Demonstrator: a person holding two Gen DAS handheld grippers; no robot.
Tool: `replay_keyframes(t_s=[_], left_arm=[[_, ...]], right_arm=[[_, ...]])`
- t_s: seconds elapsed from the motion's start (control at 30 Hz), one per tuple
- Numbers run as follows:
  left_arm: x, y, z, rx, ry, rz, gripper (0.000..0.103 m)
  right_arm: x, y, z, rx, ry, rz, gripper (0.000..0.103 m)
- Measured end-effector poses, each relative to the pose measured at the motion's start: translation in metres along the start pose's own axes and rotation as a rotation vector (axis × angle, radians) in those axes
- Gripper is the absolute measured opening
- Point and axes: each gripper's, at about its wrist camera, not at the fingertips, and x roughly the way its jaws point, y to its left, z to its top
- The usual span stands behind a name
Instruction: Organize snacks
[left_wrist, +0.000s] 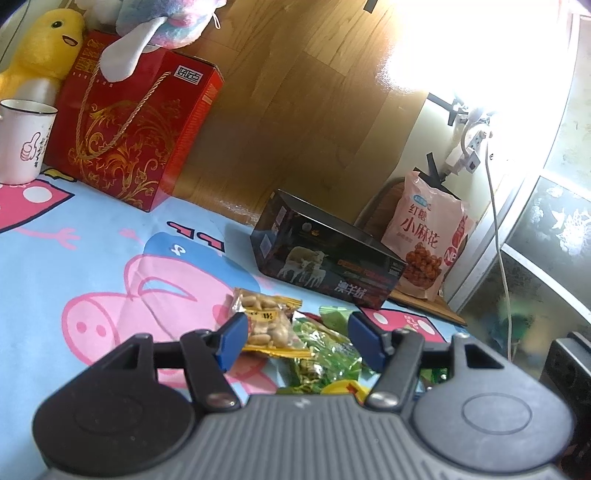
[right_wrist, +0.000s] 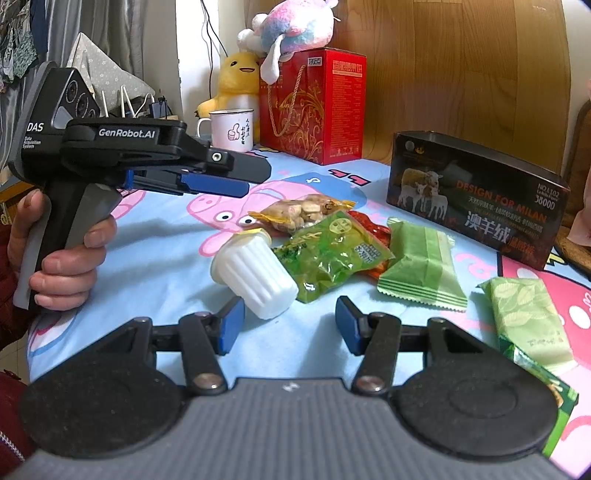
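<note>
1. I am holding my left gripper (left_wrist: 295, 341) low in the frame of its own view, its blue-padded jaws standing apart with nothing clamped; a clear packet of pale peanuts with yellow ends (left_wrist: 267, 325) and a crinkled green foil snack bag (left_wrist: 325, 354) are showing in the gap beyond the pads.
2. In the right wrist view my left hand (right_wrist: 55, 254) is gripping the black pistol handle at the left edge, and that gripper is hovering above the cartoon pig bedsheet (right_wrist: 166, 258), clear of the snacks.
3. My right gripper (right_wrist: 290, 326) is sitting at lower centre of its view, jaws apart and empty; a white ribbed plastic jelly cup with a yellow lid (right_wrist: 255, 277) is lying on its side just beyond the left pad.
4. The snack pile is lying mid-frame: I am counting one peanut packet, one jelly cup, one green foil bag, one red wrapper (right_wrist: 373, 230) mostly hidden under it, and two pale green wrapped bars, one at centre right (right_wrist: 421, 269) and one at the right edge (right_wrist: 524, 317).
5. A long dark open cardboard box with sheep printed on it (right_wrist: 476, 195) is standing behind the pile at the right.
6. Further back, at upper centre, I am seeing one tall red gift box with a gold rope handle (right_wrist: 314, 107), one white enamel mug (right_wrist: 231, 129), one yellow plush duck (right_wrist: 240, 81) and one pastel plush toy (right_wrist: 295, 29) on top of the red box.
7. In the left wrist view one pink snack bag (left_wrist: 428, 236) is leaning at the right beyond the dark box.
</note>
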Motion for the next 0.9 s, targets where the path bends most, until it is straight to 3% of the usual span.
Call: replay_keyframes(t_s=[0.43,0.57,0.73,0.9], left_arm=[[-0.035,0.0,-0.003,-0.034,0.004,-0.088,0.06],[-0.041,-0.002,-0.005,-0.052,0.054,-0.109,0.06],[-0.028,-0.026,-0.007,0.01,0.113,-0.15,0.06],[0.003,-0.037,-0.021,0.045,0.236,-0.09,0.044]], right_arm=[[0.0,0.001,-0.001,-0.002,-0.001,0.004,0.057],[-0.001,0.002,-0.001,-0.006,-0.005,0.005,0.057],[-0.003,0.002,-0.001,-0.008,-0.013,0.01,0.057],[0.002,0.01,0.0,-0.068,0.022,0.028,0.056]])
